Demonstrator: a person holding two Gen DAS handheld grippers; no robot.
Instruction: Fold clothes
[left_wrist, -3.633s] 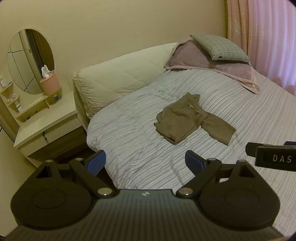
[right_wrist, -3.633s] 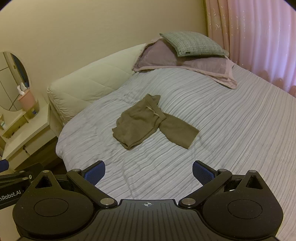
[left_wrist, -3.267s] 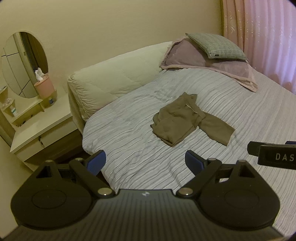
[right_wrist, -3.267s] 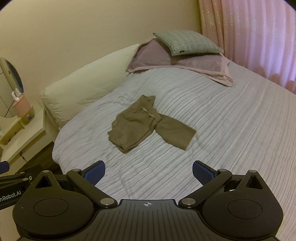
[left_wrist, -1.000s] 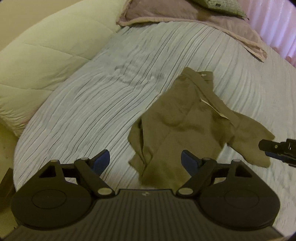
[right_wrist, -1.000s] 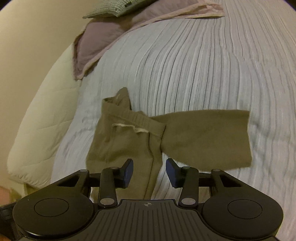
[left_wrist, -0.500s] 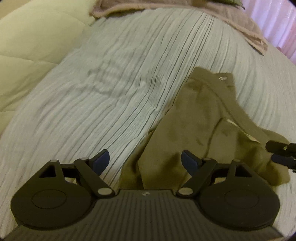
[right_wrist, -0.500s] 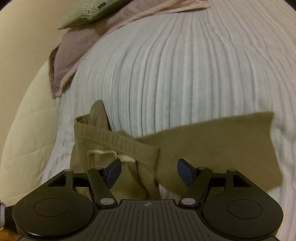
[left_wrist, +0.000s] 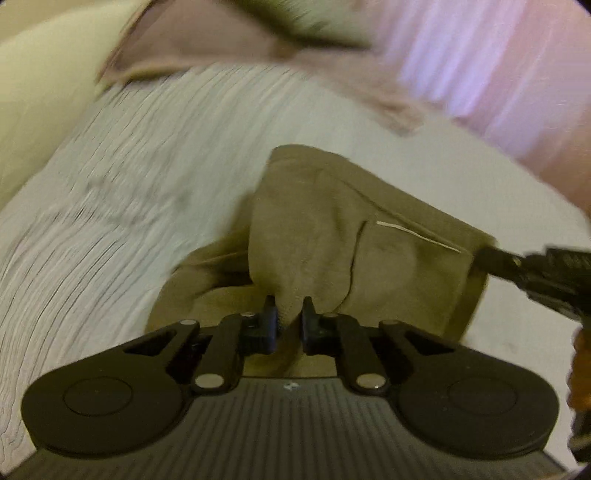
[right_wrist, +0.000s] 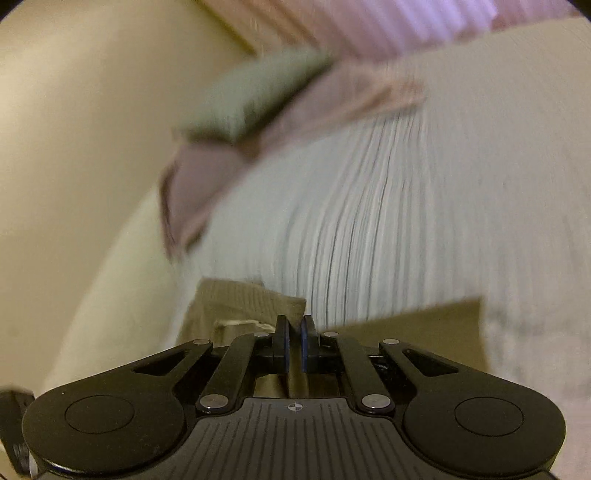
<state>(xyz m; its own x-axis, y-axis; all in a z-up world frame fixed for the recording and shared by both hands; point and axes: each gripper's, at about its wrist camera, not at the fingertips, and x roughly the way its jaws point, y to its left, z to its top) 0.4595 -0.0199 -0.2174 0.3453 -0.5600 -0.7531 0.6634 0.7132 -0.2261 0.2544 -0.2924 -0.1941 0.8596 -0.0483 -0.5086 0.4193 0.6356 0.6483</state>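
Broadly, I see the bed (left_wrist: 122, 184) with its grey ribbed cover filling both views, blurred by motion. At its far end lie a mauve pillow (right_wrist: 199, 177) and a green-grey cushion (right_wrist: 255, 99) on top of it, with a pink curtain (left_wrist: 480, 62) behind them and a cream padded headboard (left_wrist: 40, 96) along the left.

On the cover lie the olive-brown trousers (left_wrist: 332, 229), crumpled, with a pale drawstring (left_wrist: 417, 234) showing near the waistband. In the right wrist view one leg spreads flat to the right over the cover.

My left gripper (left_wrist: 289, 314) has its jaws nearly together, pinching a raised fold of the trousers; the cloth rises in a peak just ahead of the tips. My right gripper (right_wrist: 293, 328) has its blue pads drawn to a thin slit at the ribbed waistband edge, next to the drawstring. From the left wrist view its black tip meets the waistband corner, and the cloth looks taut there.
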